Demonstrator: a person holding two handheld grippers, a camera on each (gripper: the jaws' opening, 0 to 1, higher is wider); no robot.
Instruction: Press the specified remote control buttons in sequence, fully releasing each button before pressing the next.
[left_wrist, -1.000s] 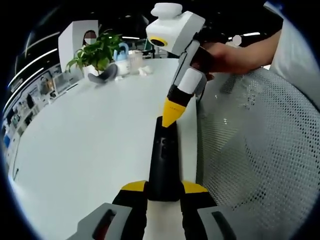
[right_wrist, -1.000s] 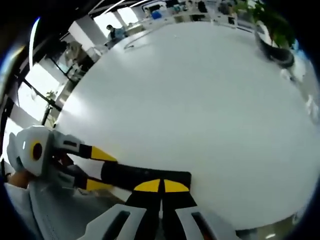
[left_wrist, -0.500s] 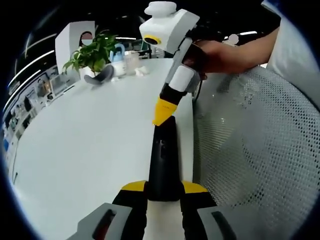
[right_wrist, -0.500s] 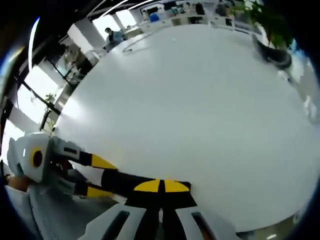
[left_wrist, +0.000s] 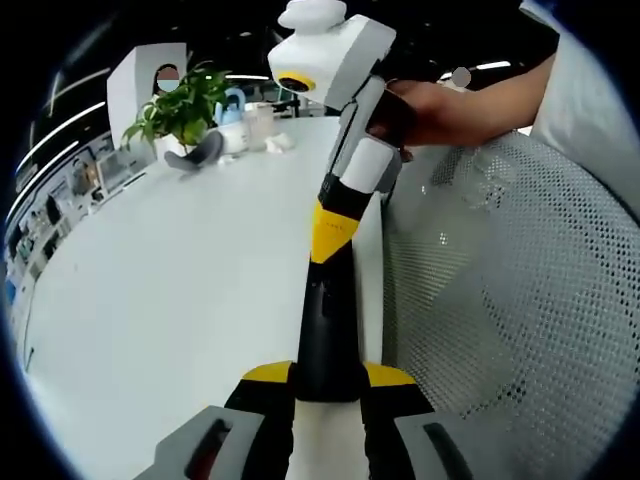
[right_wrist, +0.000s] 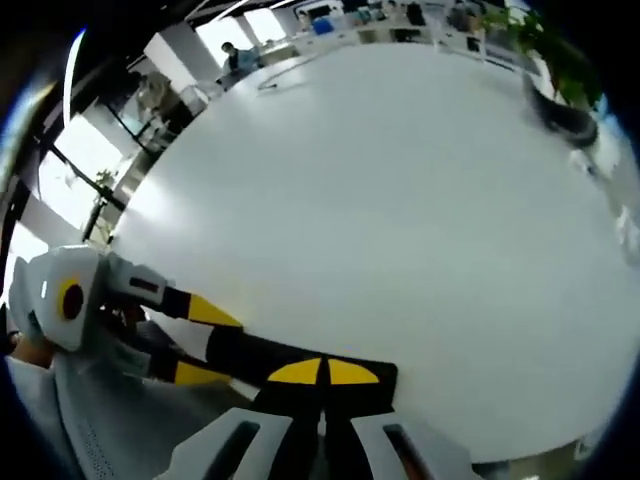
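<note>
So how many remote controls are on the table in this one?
1. The black remote control lies at the white table's near edge, one end clamped in the left gripper, with the shut right gripper at its far end. No other is visible.

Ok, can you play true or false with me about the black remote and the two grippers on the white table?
1. The left hand-held gripper holds the black remote. True.
2. The remote is red. False: it is black.
3. The right hand-held gripper has its yellow tips closed together over the remote. True.
4. A green plant stands far back on the white table. True.
5. The remote lies in the middle of the table. False: it is near the edge.
</note>
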